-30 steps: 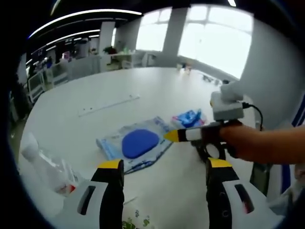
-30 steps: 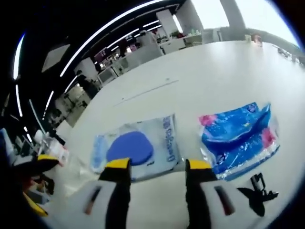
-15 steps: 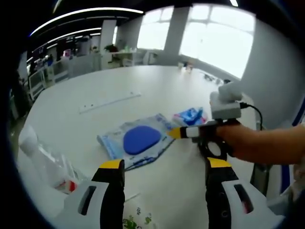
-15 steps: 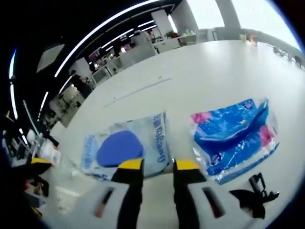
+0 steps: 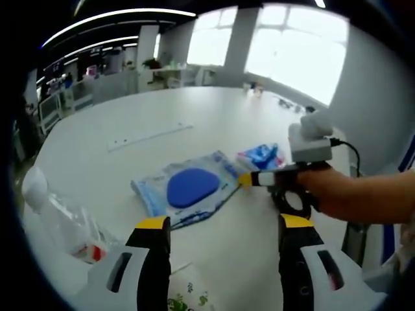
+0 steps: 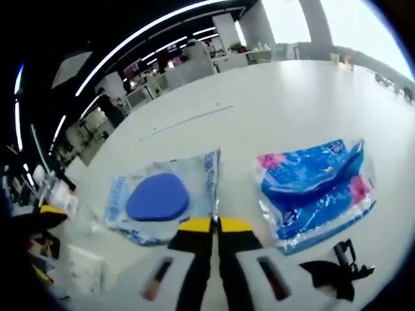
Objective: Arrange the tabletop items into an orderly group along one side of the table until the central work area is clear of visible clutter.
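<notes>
Bright windows (image 5: 295, 48) beyond the white table (image 5: 194, 116) — office desks (image 6: 188, 68) behind, ceiling light strips (image 6: 139, 35).

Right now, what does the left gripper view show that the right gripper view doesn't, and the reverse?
Left gripper view: the left gripper with its fingers open and apart over the table, and a person's hand holding the right gripper at the corner of the clear packet with a blue disc.

Right gripper view: the right gripper's fingers closed together, apparently pinching that packet's edge, and a small black clip lying near the blue packet.

Both: the two packets lying side by side on the white table.
</notes>
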`<state>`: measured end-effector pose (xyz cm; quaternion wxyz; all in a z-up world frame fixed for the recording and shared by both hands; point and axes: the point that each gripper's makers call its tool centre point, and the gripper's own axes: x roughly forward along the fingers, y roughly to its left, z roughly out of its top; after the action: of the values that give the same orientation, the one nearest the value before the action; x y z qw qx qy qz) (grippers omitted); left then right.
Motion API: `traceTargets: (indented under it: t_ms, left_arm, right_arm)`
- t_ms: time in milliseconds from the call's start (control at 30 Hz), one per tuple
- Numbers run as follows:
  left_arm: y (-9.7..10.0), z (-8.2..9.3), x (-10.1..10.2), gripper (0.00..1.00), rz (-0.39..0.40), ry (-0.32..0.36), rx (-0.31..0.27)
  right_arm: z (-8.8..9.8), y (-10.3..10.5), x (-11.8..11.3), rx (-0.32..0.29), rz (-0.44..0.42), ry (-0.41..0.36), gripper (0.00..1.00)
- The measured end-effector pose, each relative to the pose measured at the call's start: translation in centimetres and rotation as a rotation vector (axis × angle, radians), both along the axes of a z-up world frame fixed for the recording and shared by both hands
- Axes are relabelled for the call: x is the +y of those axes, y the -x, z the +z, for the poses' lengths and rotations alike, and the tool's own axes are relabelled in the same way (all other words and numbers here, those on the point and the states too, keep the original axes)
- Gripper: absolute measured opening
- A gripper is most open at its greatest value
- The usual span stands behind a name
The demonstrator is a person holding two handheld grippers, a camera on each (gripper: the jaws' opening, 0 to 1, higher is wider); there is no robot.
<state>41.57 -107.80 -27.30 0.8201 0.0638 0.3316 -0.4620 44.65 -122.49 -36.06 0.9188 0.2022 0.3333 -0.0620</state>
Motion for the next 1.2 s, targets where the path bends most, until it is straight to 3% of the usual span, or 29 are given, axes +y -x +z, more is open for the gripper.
traceTargets:
  t_ms: [300,467,533,633,867,1033,1200]
  left_arm:
    - [-0.5,-0.4,-0.1,0.61,0.022,-0.02,0.001]
    - [-2.5,-0.5,0.0,0.59,0.101,-0.07,-0.035]
    - [-3.4,-1.4,0.8,0.55,0.145,-0.147,-0.03]
    - [-4.6,-2.1,1.0,0.51,0.183,-0.194,-0.044]
    - [-6.9,-3.5,0.6,0.47,0.261,-0.206,-0.034]
    - [-8.3,-5.2,1.8,0.45,0.33,-0.243,-0.001]
    - [-8.7,-6.1,2.0,0.39,0.34,-0.264,0.013]
  right_arm:
    - [0.0,0.5,0.3,-0.005,0.018,-0.005,0.0]
    - [0.0,0.5,0.4,-0.006,0.026,-0.006,0.0]
    - [0.1,0.5,0.4,-0.006,0.028,-0.005,0.0]
    - [0.1,0.5,0.3,-0.008,0.028,-0.009,0.0]
    - [0.0,0.7,0.4,-0.01,0.031,-0.013,0.0]
    - [0.0,0.7,0.4,-0.01,0.033,-0.017,0.0]
    - [-0.1,0.7,0.4,-0.013,0.03,-0.019,0.0]
